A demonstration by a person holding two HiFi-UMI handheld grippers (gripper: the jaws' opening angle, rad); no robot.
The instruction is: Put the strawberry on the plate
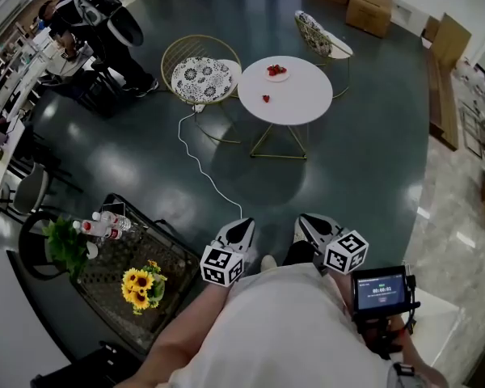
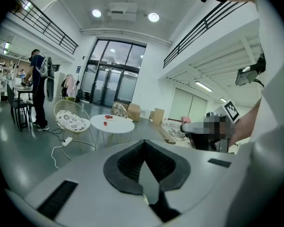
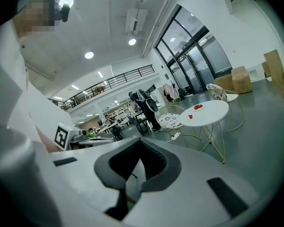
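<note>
Far ahead on a round white table (image 1: 295, 103) a lone red strawberry (image 1: 265, 99) lies on the tabletop. Behind it sits a small white plate (image 1: 276, 74) holding other strawberries. The same strawberry (image 2: 104, 124) and plate (image 2: 108, 117) appear small in the left gripper view, and again as strawberry (image 3: 190, 117) and plate (image 3: 198, 108) in the right gripper view. My left gripper (image 1: 241, 231) and right gripper (image 1: 311, 228) are held side by side close to my body, well short of the table. Both are shut with nothing between the jaws.
A wire chair (image 1: 202, 75) with a patterned cushion stands left of the table, another chair (image 1: 323, 37) behind it. A white cable (image 1: 198, 162) runs across the dark floor. A person (image 1: 97, 23) stands at far left. A dark table with sunflowers (image 1: 141, 285) is near left; cardboard boxes (image 1: 369, 3) at back.
</note>
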